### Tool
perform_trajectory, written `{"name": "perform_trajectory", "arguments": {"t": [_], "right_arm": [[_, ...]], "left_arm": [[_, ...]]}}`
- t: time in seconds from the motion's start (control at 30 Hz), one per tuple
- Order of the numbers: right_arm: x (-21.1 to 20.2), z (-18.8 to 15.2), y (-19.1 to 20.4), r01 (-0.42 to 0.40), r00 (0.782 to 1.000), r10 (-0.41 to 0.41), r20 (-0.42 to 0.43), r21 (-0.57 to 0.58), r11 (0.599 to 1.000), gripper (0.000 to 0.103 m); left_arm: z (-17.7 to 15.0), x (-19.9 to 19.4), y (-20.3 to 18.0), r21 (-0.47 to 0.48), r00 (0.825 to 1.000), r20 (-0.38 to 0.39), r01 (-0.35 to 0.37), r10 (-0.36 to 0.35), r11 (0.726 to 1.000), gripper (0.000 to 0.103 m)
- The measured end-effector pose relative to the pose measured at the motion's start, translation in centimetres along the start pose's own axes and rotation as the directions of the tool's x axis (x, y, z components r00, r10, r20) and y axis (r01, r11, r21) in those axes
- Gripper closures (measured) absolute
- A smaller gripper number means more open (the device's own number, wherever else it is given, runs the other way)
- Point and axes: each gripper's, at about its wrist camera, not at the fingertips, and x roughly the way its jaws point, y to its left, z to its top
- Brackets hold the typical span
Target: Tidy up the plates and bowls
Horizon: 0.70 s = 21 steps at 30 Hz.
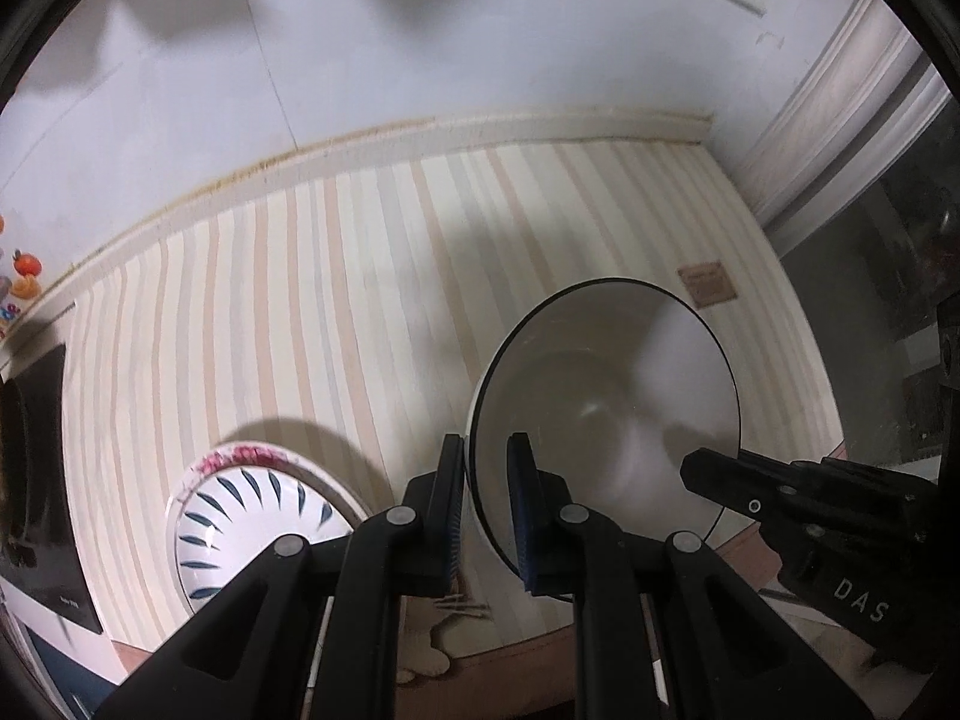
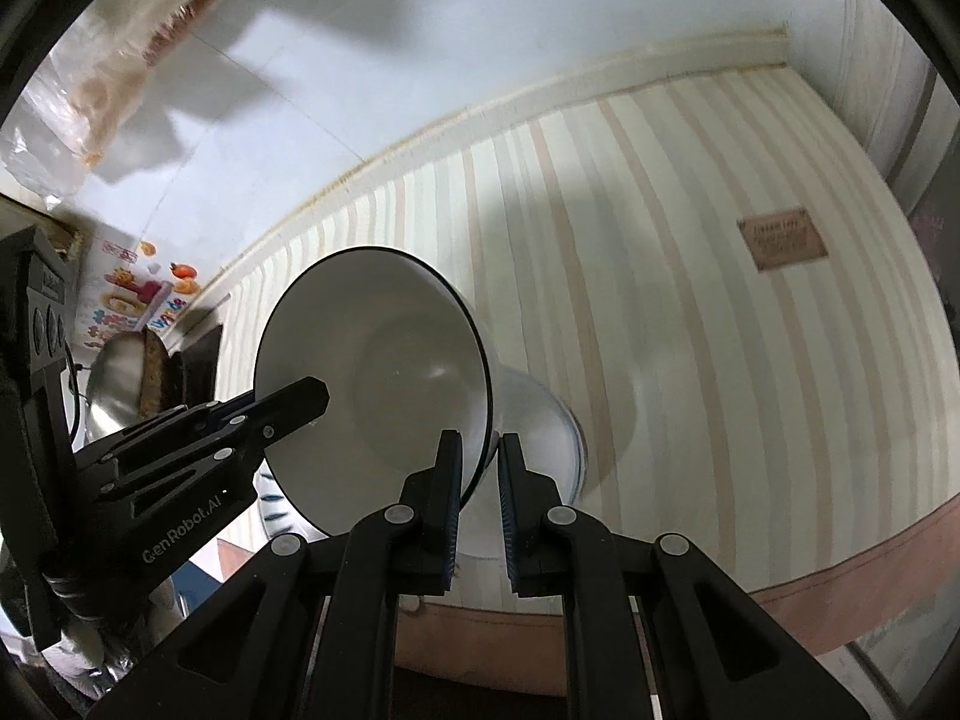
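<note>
Both grippers grip one white bowl over the striped tablecloth.

Going from the left, a black cooktop [image 1: 36, 480] sits at the table's edge, and near it a white plate with blue dashes [image 1: 240, 528] rests on the striped tablecloth [image 1: 360, 300]. The left gripper [image 1: 486, 510] is clamped on the near rim of the white bowl with a dark rim [image 1: 606, 414], one finger outside the wall and one inside. The bowl is tilted, its opening turned toward the cameras. From the right wrist view, the right gripper [image 2: 480, 504] pinches the opposite edge of the bowl the same way, and below the bowl a clear glass bowl [image 2: 540, 420] shows. A small brown label [image 2: 783, 237] lies on the cloth well to the right.
</note>
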Motion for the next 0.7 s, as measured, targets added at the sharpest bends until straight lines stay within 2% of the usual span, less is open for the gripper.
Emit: {"name": "perform_trajectory", "arguments": {"t": [0.3,0.7], "right_arm": [[2.9,-1.1,-1.3,0.022,0.997,-0.021,-0.071,0.010,1.000,0.089],[4.7,-1.3,-2.0,0.051,0.990,-0.049,-0.134,0.017,0.999,0.088]], "left_arm": [[-0.9,3.1,-0.2,0.002,0.996,-0.084,-0.010,0.010,1.000,0.091],[-1.9,5.9,-0.2,0.015,0.987,-0.162,-0.019,0.021,1.000,0.091]]}}
